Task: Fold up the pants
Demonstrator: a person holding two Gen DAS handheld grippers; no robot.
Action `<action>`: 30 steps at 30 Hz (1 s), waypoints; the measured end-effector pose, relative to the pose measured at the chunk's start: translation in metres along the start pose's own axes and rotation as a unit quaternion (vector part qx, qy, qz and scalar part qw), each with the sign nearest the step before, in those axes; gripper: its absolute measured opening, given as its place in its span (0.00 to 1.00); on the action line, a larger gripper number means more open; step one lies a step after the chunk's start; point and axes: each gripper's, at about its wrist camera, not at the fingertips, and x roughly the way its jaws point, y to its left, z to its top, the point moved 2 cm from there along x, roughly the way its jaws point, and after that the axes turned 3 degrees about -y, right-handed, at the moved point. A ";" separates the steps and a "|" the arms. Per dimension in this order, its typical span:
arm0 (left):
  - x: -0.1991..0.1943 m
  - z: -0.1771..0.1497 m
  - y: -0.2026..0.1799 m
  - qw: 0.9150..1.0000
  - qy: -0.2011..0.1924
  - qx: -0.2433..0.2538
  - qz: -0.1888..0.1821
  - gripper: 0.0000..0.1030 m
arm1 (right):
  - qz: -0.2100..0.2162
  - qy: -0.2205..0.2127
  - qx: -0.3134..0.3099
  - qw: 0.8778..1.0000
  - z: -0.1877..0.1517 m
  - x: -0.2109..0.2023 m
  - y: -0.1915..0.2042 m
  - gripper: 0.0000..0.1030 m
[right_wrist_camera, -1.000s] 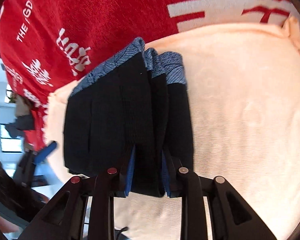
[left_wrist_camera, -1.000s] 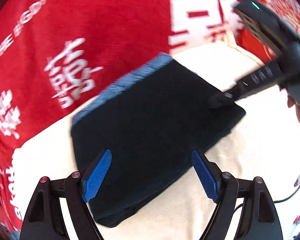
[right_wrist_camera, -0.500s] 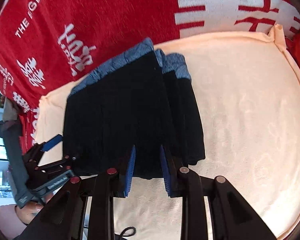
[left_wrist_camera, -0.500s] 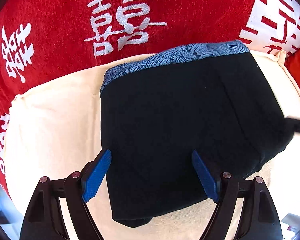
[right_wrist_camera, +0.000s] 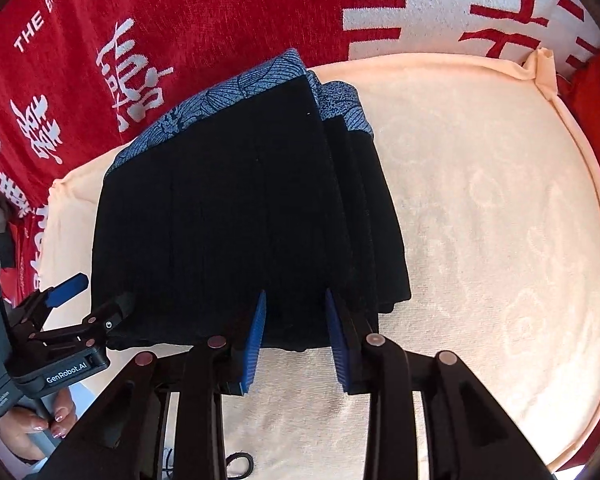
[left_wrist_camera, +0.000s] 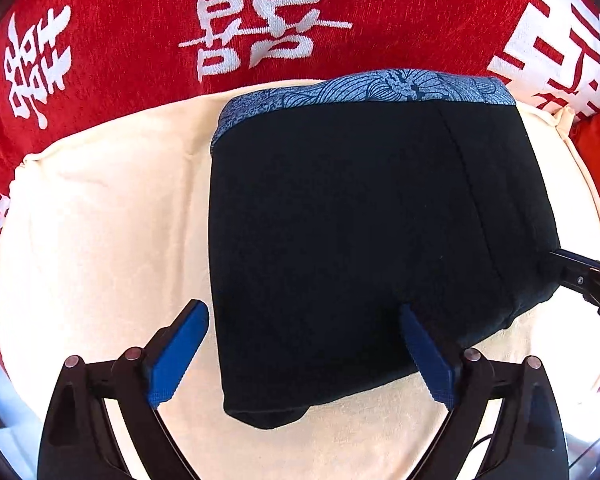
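Observation:
The pants are black with a blue patterned waistband, folded into a compact stack on a cream cushion. They also show in the right wrist view, with the layered edges on the right side. My left gripper is open, its blue pads straddling the near edge of the stack just above it. It also shows in the right wrist view, at the stack's left corner. My right gripper is partly open at the near edge of the stack, with the fold's edge between its pads. Its tip shows in the left wrist view.
A red blanket with white characters covers the backrest behind the cushion. The cushion's bare part spreads to the right of the stack. A hand holds the left gripper's handle at the lower left.
The left gripper has swung round to face the stack squarely and come closer. The right gripper's jaws have opened wider and let the fold go slack.

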 end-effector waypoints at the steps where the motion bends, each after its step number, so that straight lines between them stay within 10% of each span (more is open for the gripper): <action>1: -0.001 -0.001 0.002 1.000 0.001 -0.002 -0.002 0.93 | -0.004 0.000 -0.006 1.000 -0.001 0.000 0.003 0.40; 7: -0.001 -0.004 0.006 1.000 0.006 -0.011 -0.007 0.93 | -0.056 -0.004 -0.061 0.997 -0.010 0.001 0.026 0.46; 30: -0.009 -0.001 0.002 1.000 0.005 0.010 0.004 0.93 | -0.033 0.042 0.027 0.998 -0.045 -0.004 -0.007 0.59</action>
